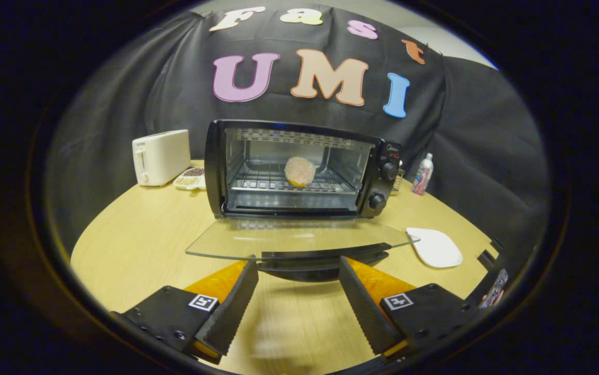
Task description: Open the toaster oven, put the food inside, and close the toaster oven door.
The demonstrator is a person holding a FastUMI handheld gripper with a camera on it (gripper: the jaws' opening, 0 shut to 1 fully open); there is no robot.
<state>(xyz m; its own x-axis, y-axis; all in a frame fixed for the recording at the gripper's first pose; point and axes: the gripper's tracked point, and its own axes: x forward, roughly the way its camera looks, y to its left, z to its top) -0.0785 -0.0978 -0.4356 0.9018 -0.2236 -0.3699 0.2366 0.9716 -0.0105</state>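
A black toaster oven (377, 172) stands on the round wooden table (138, 239), beyond my fingers. Its glass door (289, 239) hangs down flat toward me, with the dark handle (325, 258) at its front edge. Inside, a round sugared pastry (299, 171) rests on the wire rack (273, 183). My gripper (297, 268) is open. Its two fingertips sit just under and in front of the door handle, one to each side, with nothing between them.
A white pop-up toaster (161, 156) stands left of the oven, with a small dish of snacks (191, 178) beside it. A white plate (434, 247) lies bare to the right of the door. A small bottle (423, 174) stands right of the oven, at the back.
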